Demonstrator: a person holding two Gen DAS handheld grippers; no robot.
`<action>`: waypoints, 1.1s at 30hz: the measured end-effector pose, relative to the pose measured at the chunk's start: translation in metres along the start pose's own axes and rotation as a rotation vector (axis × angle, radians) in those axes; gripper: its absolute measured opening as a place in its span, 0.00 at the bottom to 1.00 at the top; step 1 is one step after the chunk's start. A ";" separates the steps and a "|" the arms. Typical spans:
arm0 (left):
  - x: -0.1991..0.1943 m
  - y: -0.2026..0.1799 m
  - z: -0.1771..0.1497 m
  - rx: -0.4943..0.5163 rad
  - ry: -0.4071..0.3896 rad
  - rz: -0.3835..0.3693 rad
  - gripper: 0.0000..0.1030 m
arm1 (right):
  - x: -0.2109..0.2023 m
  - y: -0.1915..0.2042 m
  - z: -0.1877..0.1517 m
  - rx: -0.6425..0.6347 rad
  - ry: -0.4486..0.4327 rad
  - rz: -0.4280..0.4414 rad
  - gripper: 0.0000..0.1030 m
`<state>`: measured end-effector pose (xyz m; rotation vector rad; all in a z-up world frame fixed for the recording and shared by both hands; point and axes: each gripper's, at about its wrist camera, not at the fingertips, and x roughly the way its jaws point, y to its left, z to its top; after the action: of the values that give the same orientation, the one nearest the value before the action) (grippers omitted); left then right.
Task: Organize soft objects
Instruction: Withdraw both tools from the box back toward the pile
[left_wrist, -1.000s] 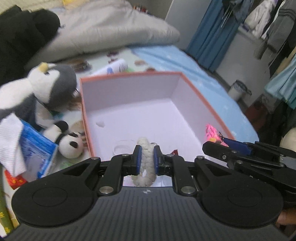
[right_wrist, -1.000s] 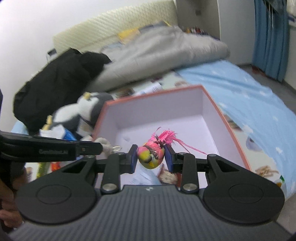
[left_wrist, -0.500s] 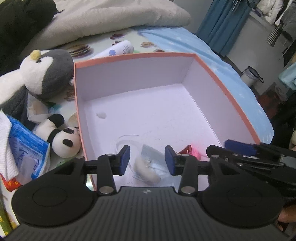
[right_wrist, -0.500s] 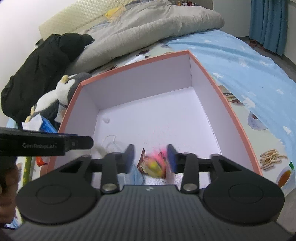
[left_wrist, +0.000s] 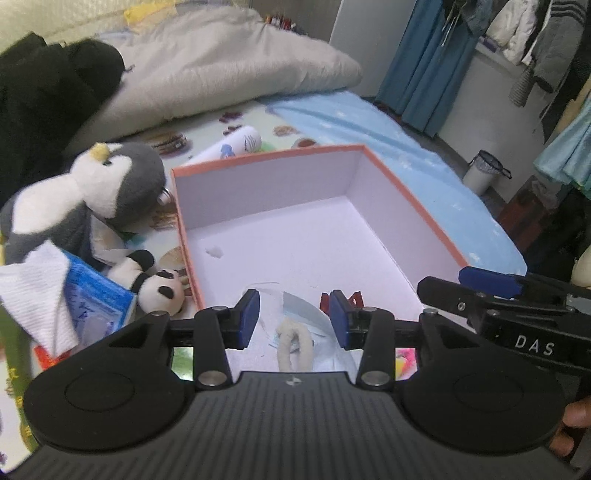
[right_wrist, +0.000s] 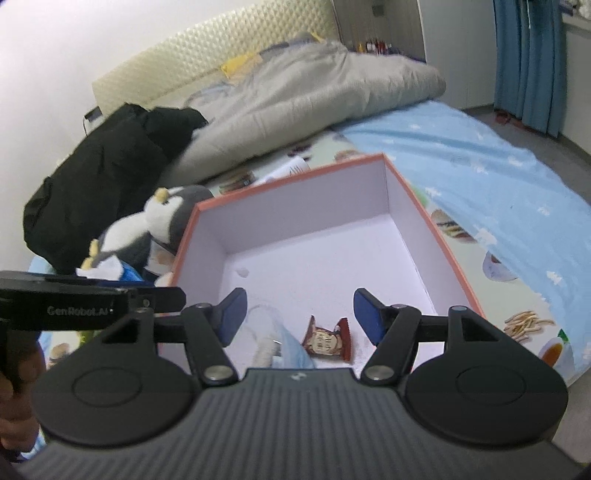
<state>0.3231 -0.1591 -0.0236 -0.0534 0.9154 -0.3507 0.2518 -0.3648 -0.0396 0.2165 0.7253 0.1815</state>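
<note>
Both grippers, left and right, have let go, jaws spread, the right's opening wider; loop now lies in box, leaving penguin and panda outside

I see a big bed with a light blue sheet. A fat grey blanket is piled at the far end. Behind it stands a pale bumpy headboard, and the wall next to it is plain white. Long blue curtains hang at the side of my room. Coats and clothes hang near them. A small white bin sits on the grey floor. Tiny things line a far shelf; maybe bottles, but they look blurry.
</note>
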 end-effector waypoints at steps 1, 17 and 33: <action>-0.009 -0.001 -0.003 0.005 -0.012 0.002 0.46 | -0.008 0.004 -0.002 -0.002 -0.012 0.001 0.65; -0.131 0.003 -0.071 0.010 -0.178 0.012 0.46 | -0.103 0.063 -0.036 -0.084 -0.141 0.022 0.65; -0.209 0.028 -0.189 -0.081 -0.270 0.099 0.46 | -0.145 0.122 -0.118 -0.192 -0.192 0.150 0.65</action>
<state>0.0664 -0.0466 0.0153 -0.1266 0.6614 -0.2084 0.0547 -0.2661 -0.0020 0.1026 0.4971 0.3665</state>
